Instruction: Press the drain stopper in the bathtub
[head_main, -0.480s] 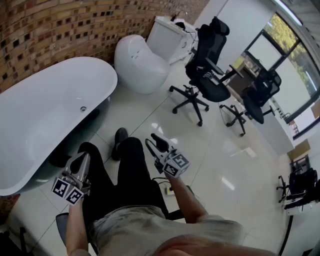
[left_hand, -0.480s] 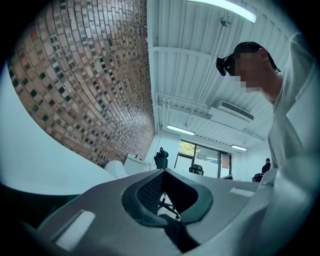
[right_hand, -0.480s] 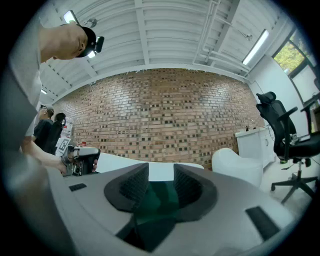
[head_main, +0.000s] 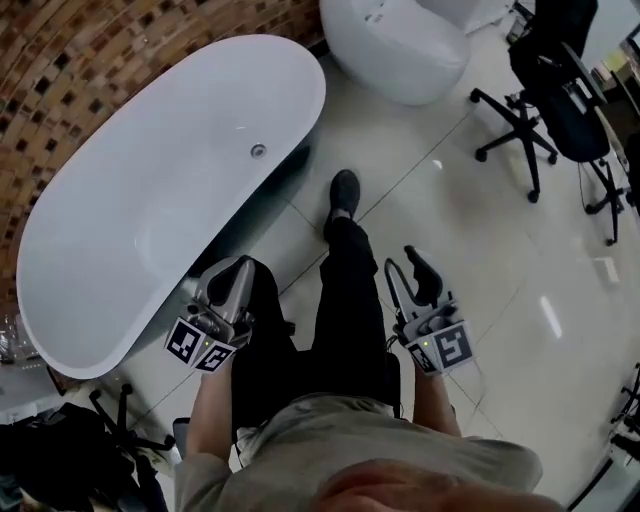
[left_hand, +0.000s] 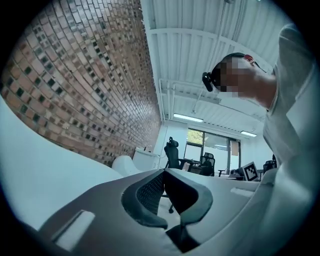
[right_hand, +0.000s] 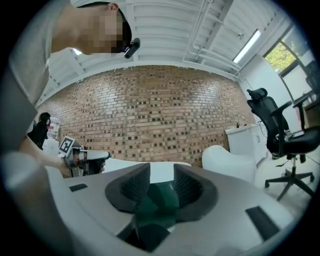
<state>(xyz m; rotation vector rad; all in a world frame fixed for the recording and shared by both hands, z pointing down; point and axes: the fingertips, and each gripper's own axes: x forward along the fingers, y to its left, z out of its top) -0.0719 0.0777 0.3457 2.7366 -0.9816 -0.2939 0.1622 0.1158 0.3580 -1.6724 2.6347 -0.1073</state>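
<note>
A person stands on the glossy tiled floor (head_main: 480, 250) beside a white freestanding bathtub (head_main: 110, 330), a two-jaw gripper in each hand, both held level over the black trousers (head_main: 350, 300).

The drain stopper (head_main: 258, 151), a small round metal disc, sits in the tub's floor toward its far right end. Neither gripper touches it. Both hang on the near side of the tub's rim, well apart from the stopper.

The left gripper (head_main: 240, 268) is just beside the tub's near rim. In its own view its jaws appear to meet at the tips, with nothing held, though the angle is shallow and a sliver of floor shows behind the pads.

The right gripper (head_main: 403, 262) is further right, over the open floor. Its jaws stand wide apart and grip nothing. Its own view looks between them, across the tub's white rim, to the brick wall (head_main: 100, 60) curving along the tub's far left side.

A black shoe (head_main: 343, 190) points toward the tub's right end. Beyond it, at the far edge, stands a rounded white fixture (head_main: 400, 40). Black office chairs (head_main: 560, 90) stand at the far right.
</note>
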